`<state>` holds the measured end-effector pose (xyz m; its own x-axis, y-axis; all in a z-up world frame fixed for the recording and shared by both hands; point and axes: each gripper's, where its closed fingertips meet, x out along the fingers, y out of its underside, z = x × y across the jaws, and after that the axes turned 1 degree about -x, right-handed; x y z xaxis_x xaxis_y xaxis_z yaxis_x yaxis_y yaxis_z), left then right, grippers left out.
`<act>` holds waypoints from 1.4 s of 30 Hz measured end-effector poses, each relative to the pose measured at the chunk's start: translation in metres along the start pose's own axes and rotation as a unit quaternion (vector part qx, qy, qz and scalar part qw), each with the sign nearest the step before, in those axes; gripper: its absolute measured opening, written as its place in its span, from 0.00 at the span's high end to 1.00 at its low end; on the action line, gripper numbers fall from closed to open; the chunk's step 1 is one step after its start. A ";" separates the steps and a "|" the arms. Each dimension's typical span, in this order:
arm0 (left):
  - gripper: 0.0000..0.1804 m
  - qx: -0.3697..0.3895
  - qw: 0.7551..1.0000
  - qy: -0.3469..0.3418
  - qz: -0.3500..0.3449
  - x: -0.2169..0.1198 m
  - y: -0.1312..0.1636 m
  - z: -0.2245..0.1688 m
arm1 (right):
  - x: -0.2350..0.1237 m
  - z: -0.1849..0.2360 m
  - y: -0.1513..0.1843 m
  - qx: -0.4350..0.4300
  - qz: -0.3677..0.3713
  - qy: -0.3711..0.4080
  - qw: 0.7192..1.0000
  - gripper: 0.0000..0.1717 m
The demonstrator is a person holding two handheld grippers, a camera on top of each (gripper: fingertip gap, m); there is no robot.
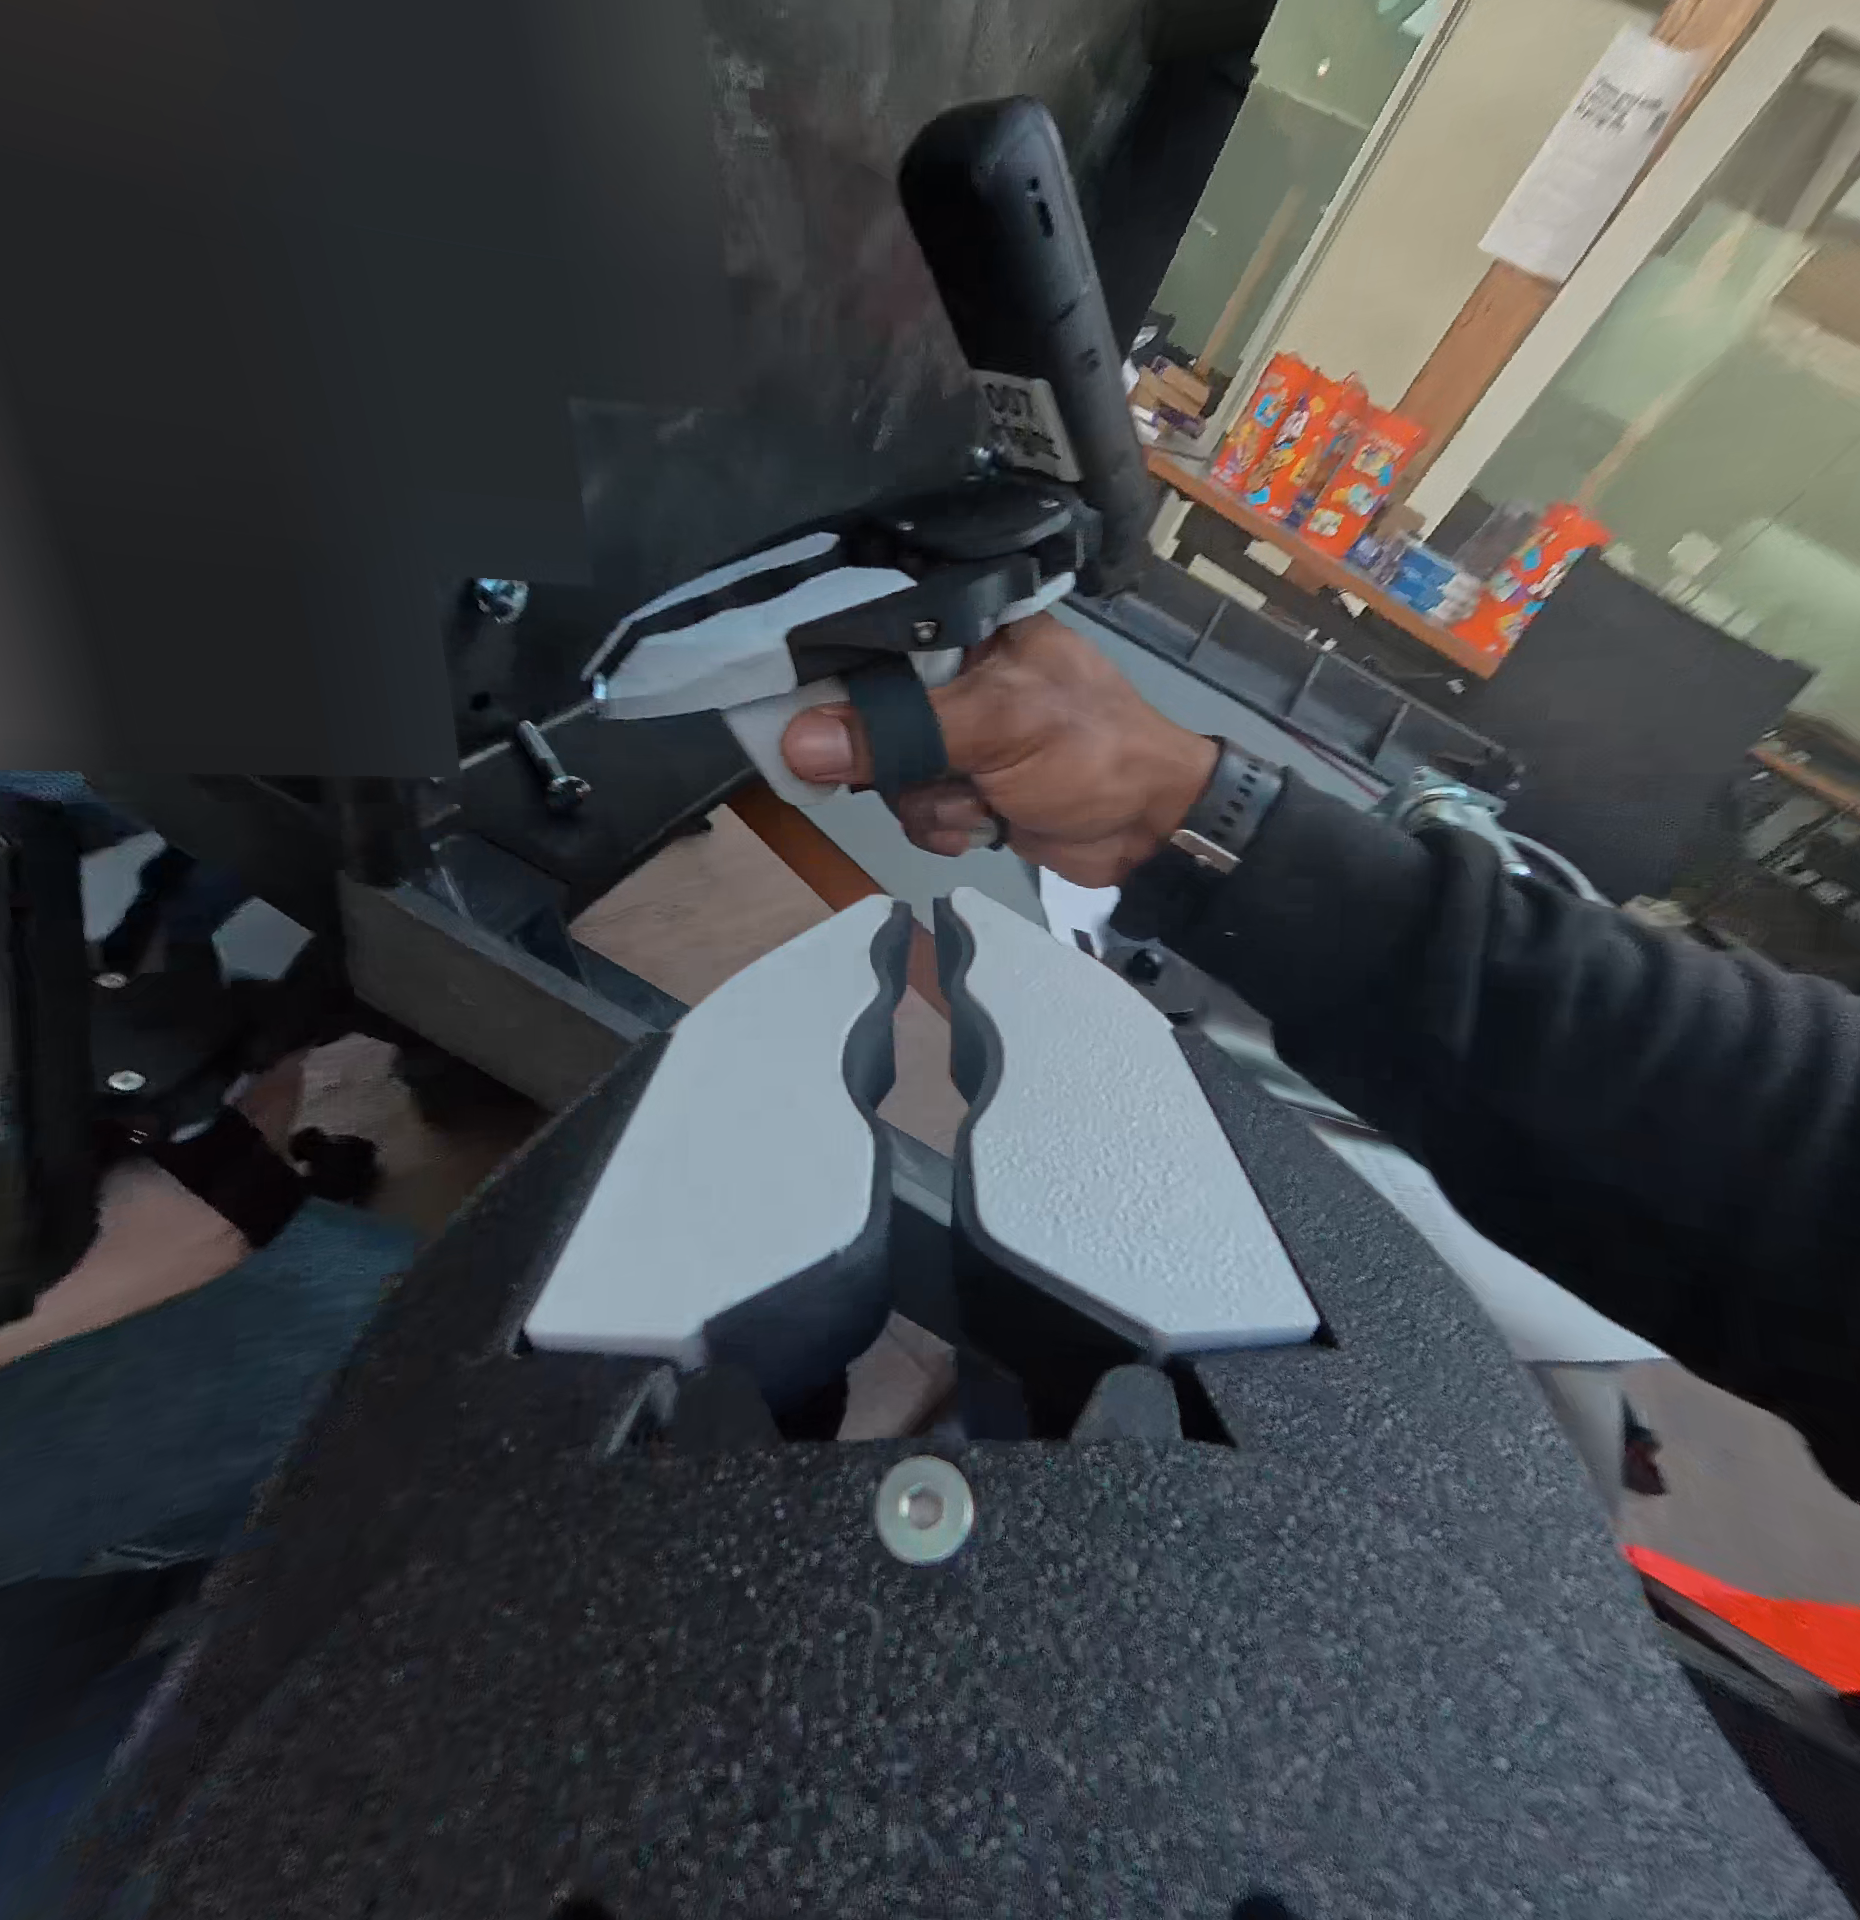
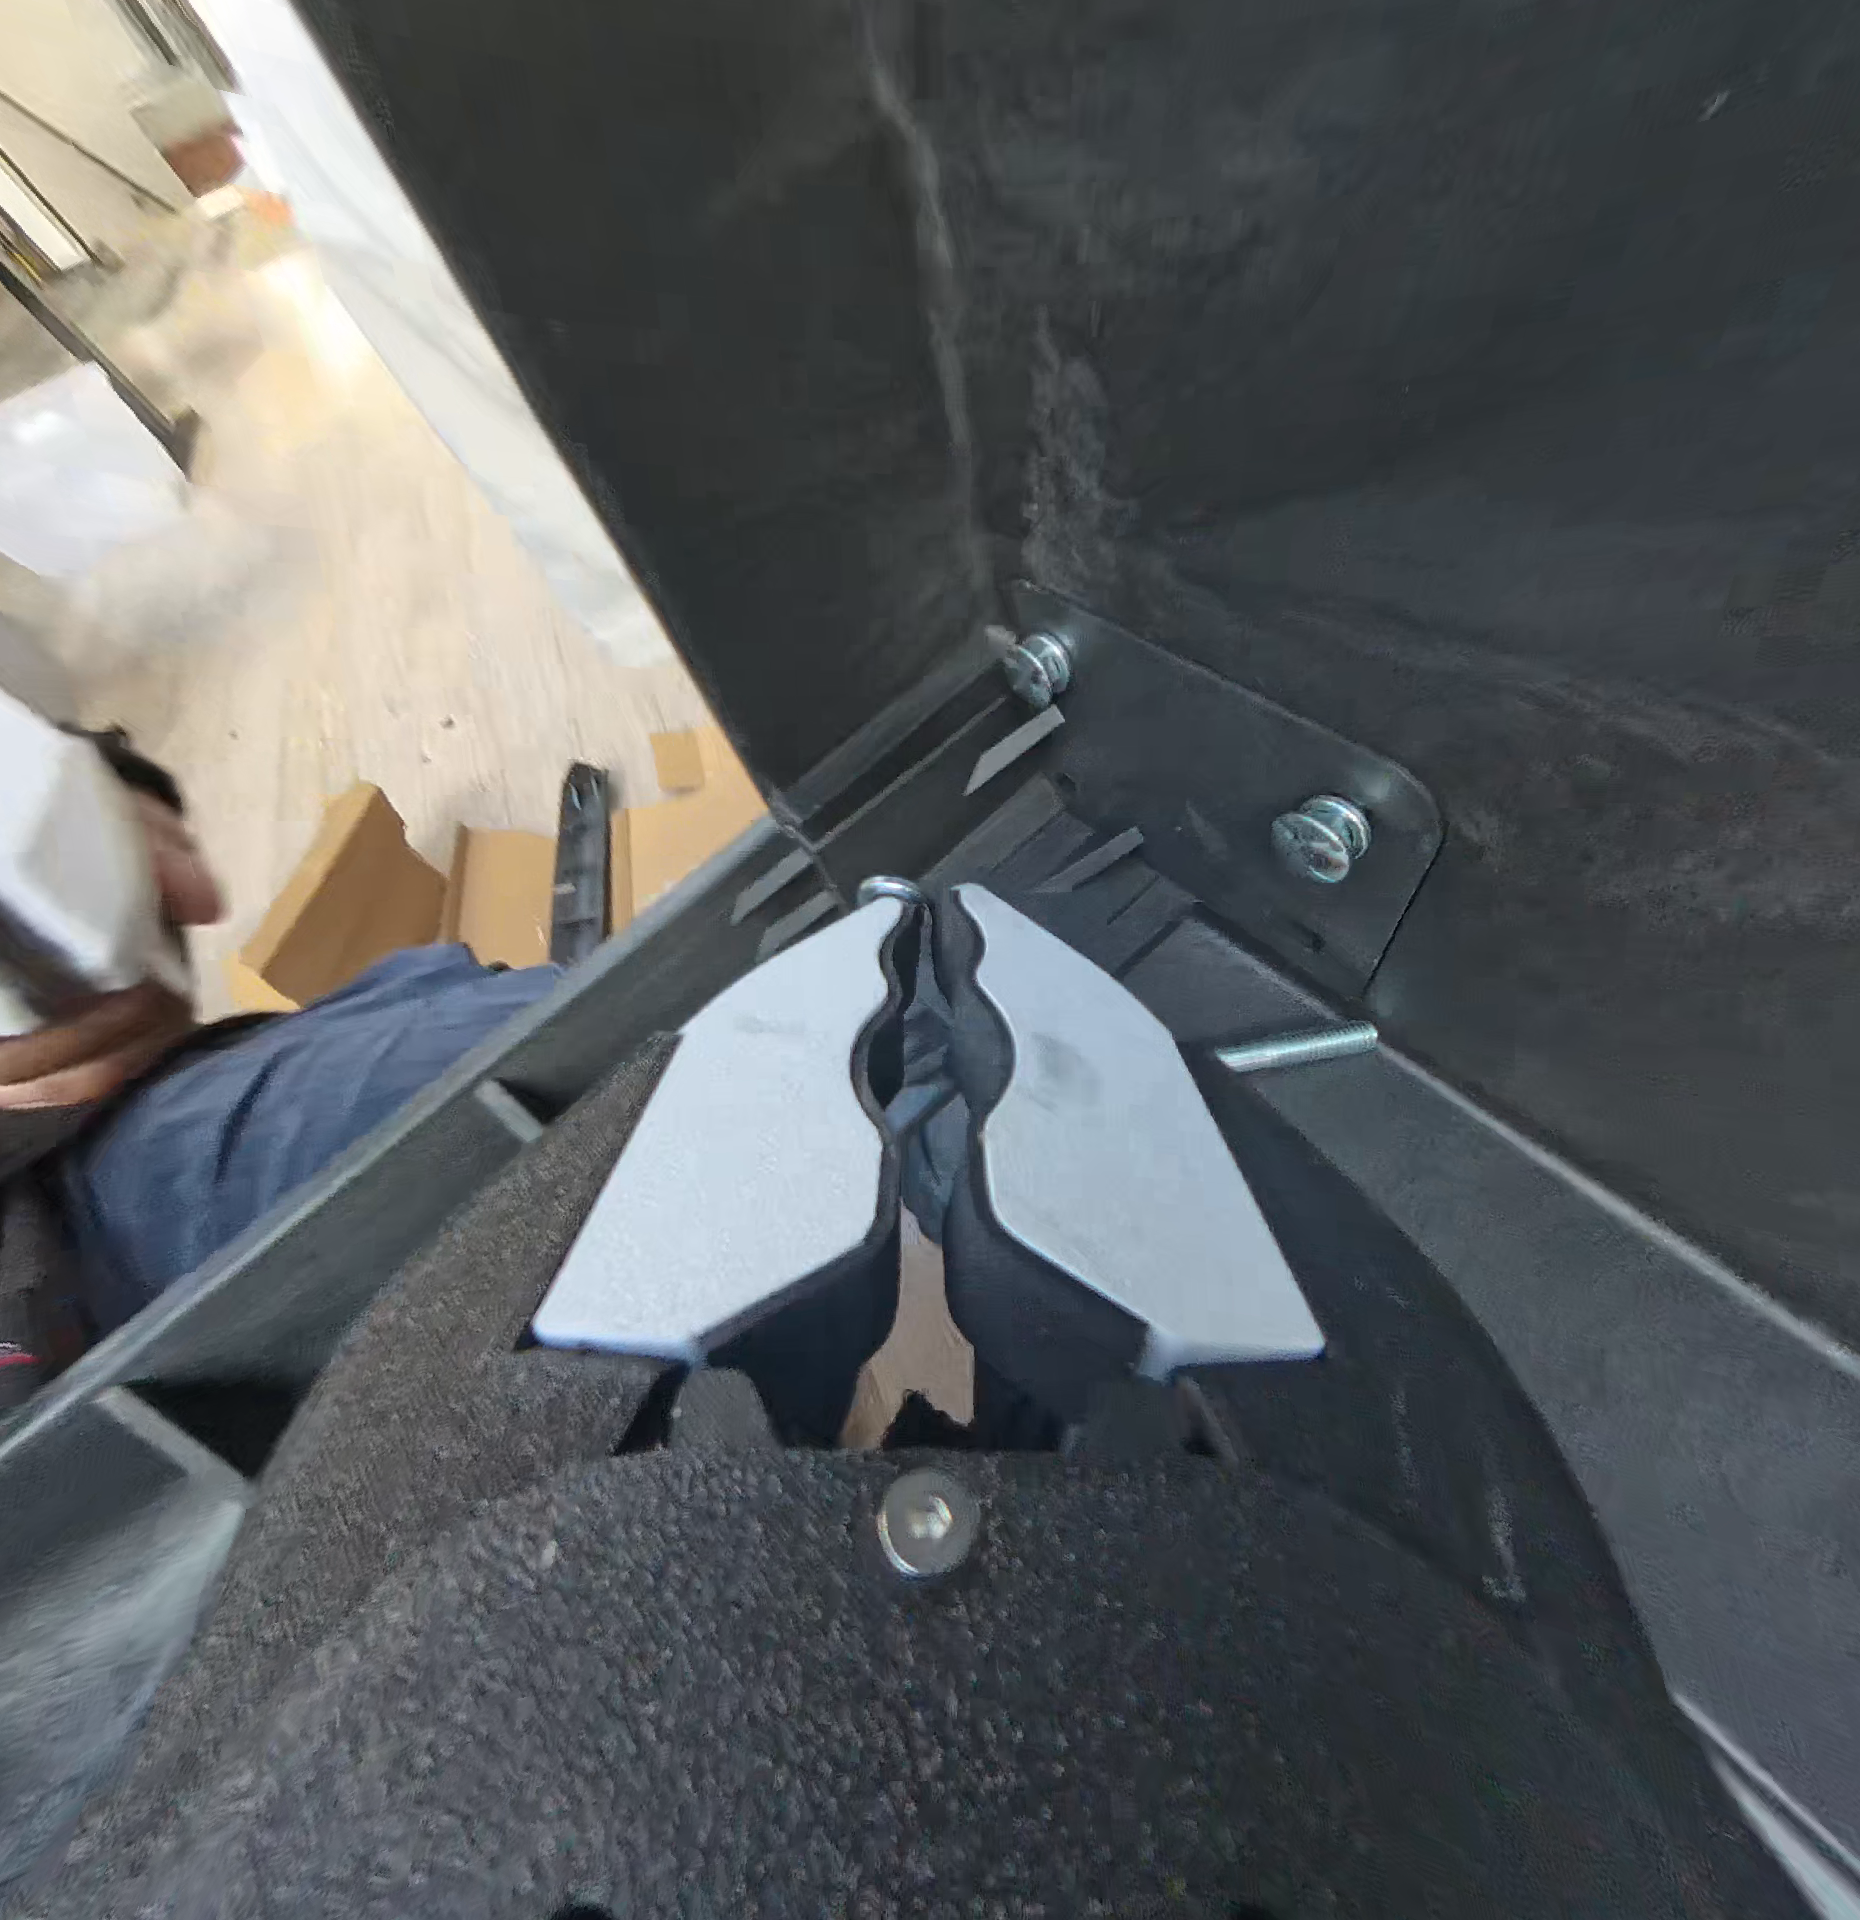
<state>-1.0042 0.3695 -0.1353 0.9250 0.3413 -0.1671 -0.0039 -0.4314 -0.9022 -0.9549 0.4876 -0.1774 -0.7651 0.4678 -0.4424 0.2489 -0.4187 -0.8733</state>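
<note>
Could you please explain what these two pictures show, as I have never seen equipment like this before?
There is no robot here: a person holds a hand-operated claw in each hand, and each carries a camera looking along its two grey fingers. The left claw stands slightly apart with nothing between its fingers. Its view shows the person's hand pressing the right claw up to a black panel. The right view shows that claw nearly closed on a small silvery part, beside a black bracket with two screws.
</note>
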 end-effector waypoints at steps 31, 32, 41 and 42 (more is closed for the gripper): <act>0.99 0.335 0.939 0.050 -0.055 0.041 0.003 -0.162 | -0.184 0.174 0.028 0.046 -0.256 -0.061 0.964 0.98; 0.99 0.334 0.940 0.050 -0.056 0.039 0.004 -0.165 | -0.185 0.176 0.028 0.046 -0.258 -0.066 0.963 0.98; 0.99 0.260 0.961 -0.005 -0.095 0.022 0.006 -0.162 | -0.186 0.176 0.037 0.015 -0.210 -0.070 0.975 0.96; 0.99 0.250 0.963 -0.011 -0.101 0.018 0.007 -0.161 | -0.185 0.168 0.037 0.010 -0.197 -0.059 0.979 0.95</act>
<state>-0.9260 0.2384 -0.0802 0.9177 0.3963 0.0277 -0.0131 0.0998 -0.9949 -0.9044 0.2545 -0.0941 -0.8624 0.5043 -0.0438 -0.0903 -0.2384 -0.9670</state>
